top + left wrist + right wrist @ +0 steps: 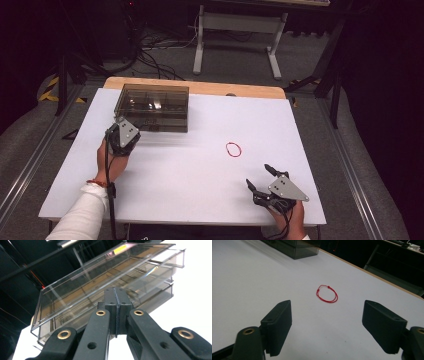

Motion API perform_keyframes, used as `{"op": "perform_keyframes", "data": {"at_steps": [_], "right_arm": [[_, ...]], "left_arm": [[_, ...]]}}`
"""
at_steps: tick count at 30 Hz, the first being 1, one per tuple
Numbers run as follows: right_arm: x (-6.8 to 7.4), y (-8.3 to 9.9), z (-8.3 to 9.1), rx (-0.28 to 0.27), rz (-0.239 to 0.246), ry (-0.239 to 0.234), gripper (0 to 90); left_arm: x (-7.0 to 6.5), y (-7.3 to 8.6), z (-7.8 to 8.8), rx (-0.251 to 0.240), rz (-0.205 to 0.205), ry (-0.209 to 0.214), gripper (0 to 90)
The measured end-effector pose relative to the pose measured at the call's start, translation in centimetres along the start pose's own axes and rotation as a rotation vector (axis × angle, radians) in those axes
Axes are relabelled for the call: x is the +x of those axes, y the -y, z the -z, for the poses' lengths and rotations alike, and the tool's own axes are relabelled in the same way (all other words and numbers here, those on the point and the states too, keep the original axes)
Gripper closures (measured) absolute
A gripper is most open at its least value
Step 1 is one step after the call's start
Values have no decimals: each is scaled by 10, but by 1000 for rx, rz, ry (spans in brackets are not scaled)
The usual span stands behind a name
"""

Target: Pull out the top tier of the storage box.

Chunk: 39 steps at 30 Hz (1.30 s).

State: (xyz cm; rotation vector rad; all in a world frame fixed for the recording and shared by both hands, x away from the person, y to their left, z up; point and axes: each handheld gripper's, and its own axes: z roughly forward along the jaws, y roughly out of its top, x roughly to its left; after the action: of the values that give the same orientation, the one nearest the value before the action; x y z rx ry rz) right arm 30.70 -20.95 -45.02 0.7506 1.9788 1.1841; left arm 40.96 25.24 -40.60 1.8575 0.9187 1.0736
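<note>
Item one: left claw, jaws pressed flat together with nothing between them, held just in front of the smoky clear box (its lid tilts open in the left gripper view). The box lies directly ahead of the jaw tips, very near; whether they touch it I cannot tell.

Item two: right claw, jaws spread wide and empty, low over the white counter.

Item three: red string loop, flat on the counter ahead of the right claw, well apart from the box.
</note>
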Motion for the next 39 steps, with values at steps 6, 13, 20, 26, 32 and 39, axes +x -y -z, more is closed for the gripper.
{"op": "perform_keyframes", "data": {"at_steps": [6, 13, 20, 26, 32, 39], "right_arm": [[0, 0, -1, 8, 0, -10, 253], [0, 0, 1, 10, 7, -10, 253], [-3, 1, 2, 10, 4, -17, 253], [-4, 1, 3, 6, 13, -30, 259], [-4, -1, 7, 0, 26, -9, 272], [-4, -1, 7, -5, 16, -4, 287]], "left_arm": [[26, -14, -14, 113, 41, 57, 895], [37, -17, -26, 185, 58, 38, 882], [33, -20, -28, 209, 38, 30, 894], [33, -28, -31, 255, 35, 66, 894], [29, -35, -34, 300, 1, 73, 894], [38, -28, -32, 341, 35, 108, 893]]}}
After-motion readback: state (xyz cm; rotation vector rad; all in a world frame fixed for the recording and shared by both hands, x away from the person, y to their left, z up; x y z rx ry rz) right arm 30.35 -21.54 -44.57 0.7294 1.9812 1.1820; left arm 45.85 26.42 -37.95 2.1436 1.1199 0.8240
